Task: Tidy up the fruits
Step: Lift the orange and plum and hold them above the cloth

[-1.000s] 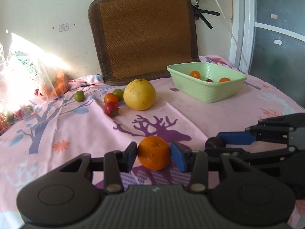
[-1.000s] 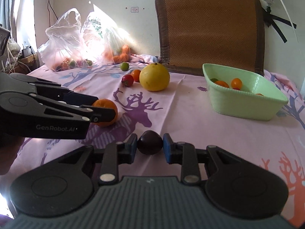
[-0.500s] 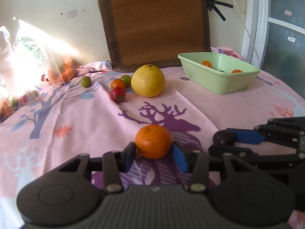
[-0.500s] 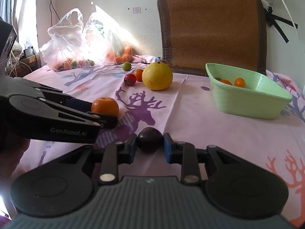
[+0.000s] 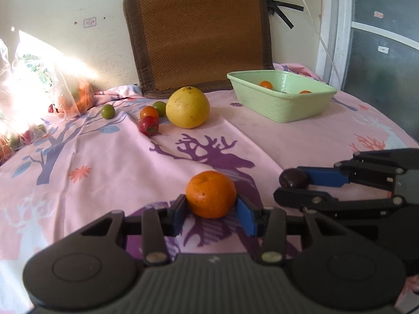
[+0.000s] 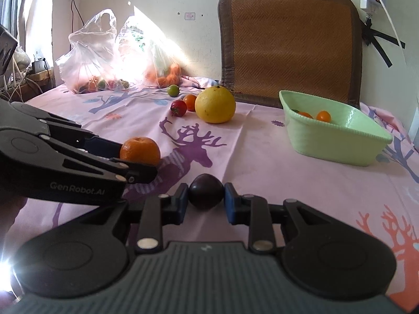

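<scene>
My left gripper (image 5: 211,210) is shut on an orange mandarin (image 5: 211,194), also seen in the right wrist view (image 6: 140,151). My right gripper (image 6: 206,199) is shut on a dark purple plum (image 6: 206,192), which also shows in the left wrist view (image 5: 293,178). Both are held just above the pink tablecloth (image 5: 110,167). A light green basket (image 5: 281,98) at the back right holds small orange fruits (image 6: 323,116). A big yellow pomelo (image 5: 188,107), a red tomato (image 5: 148,126), an orange tomato (image 5: 149,112) and two green fruits (image 5: 108,111) lie behind.
Clear plastic bags (image 6: 89,60) of fruit stand at the back left in strong sunlight. A brown woven cushion (image 5: 199,31) leans on the wall behind the table. A white cable (image 5: 311,21) hangs down the wall at the right.
Both grippers have lifted slightly and tilted up with their fruits still held. The mandarin and plum sit higher over the cloth than before.
</scene>
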